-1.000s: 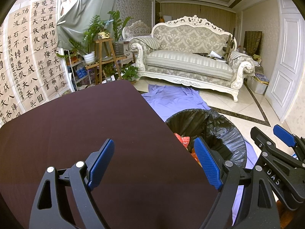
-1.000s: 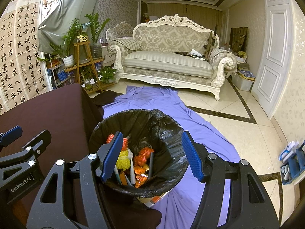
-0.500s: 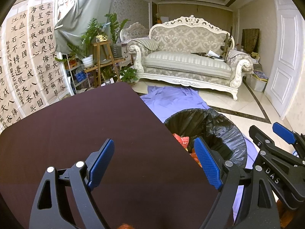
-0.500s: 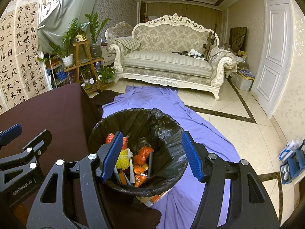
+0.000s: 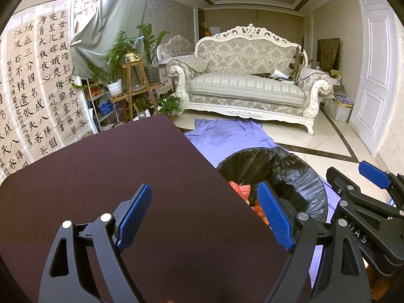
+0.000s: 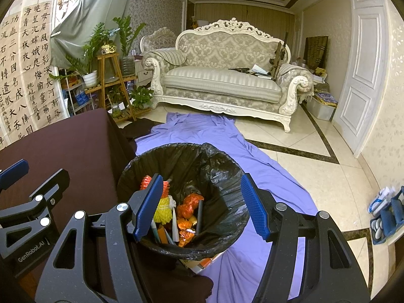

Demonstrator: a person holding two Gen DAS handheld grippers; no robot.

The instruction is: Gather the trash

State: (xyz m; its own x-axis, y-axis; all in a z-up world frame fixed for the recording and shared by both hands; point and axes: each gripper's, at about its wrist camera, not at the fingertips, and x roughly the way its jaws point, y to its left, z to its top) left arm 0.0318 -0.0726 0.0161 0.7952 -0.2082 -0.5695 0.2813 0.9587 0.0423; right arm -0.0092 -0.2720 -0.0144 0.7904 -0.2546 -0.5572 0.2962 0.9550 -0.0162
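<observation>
Firstly, in the left wrist view, the left gripper point(image 5: 204, 217) is seen above a dark brown surface point(image 5: 106, 176), its blue-padded fingers point(image 5: 133, 214) spread wide with nothing between them. No loose item can be made out on the bare part of the surface. Just past the right edge of the surface, a bin lined with a black bag point(image 5: 290, 174) is seen on the floor, with red and orange trash point(image 5: 240, 189) showing inside it near the rim. The right gripper point(image 5: 363, 202) is visible at the right edge of the picture, beside the bin. A purple cloth point(image 5: 227, 136) is spread on the tiled floor between the bin and an ornate white sofa point(image 5: 247, 85). Sheets of calligraphy point(image 5: 38, 80) are hung on the left wall, next to potted plants on a wooden stand.

In the right wrist view, the right gripper point(image 6: 202, 207) is held directly above the bin point(image 6: 222, 171), its fingers point(image 6: 149, 204) spread apart and empty. The trash point(image 6: 186, 209) lies at the bottom of the bag: orange wrappers, a yellow mesh piece, an orange-red mesh piece and several thin sticks. The left gripper point(image 6: 22, 197) is seen at the left edge, over the surface point(image 6: 75, 146). The purple cloth point(image 6: 202, 131) lies under and around the bin.
</observation>
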